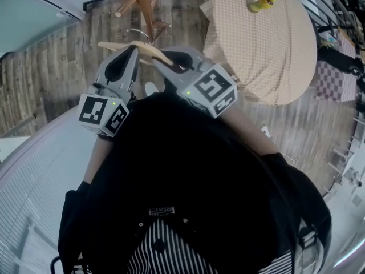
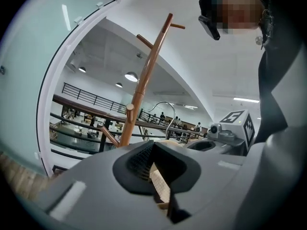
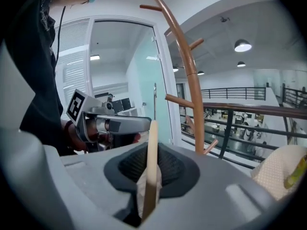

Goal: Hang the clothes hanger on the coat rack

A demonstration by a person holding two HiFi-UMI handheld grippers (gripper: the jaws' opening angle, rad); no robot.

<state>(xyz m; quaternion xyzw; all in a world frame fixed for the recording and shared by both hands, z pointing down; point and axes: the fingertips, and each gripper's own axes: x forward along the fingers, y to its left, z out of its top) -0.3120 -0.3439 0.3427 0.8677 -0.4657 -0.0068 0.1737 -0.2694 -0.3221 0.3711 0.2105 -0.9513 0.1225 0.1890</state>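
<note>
A light wooden clothes hanger point(image 1: 149, 51) with a metal hook point(image 1: 140, 34) is held in front of me by both grippers, just below the wooden coat rack point(image 1: 145, 4). My left gripper point(image 1: 134, 49) is shut on the hanger's left arm, and the wood point(image 2: 160, 186) shows between its pads. My right gripper point(image 1: 161, 63) is shut on the right arm, where a thin strip of hanger point(image 3: 151, 162) stands edge-on between the jaws. The hook point(image 2: 168, 111) rises close to the coat rack's pole point(image 2: 144, 80). In the right gripper view the coat rack point(image 3: 189, 71) stands ahead to the right.
A round table point(image 1: 285, 67) under a patterned cloth stands to the right with a yellow bottle point(image 1: 261, 4) on it. A railing point(image 3: 240, 109) runs behind the rack, a glass door point(image 3: 124, 80) is to its left, and the floor point(image 1: 51, 90) is wooden.
</note>
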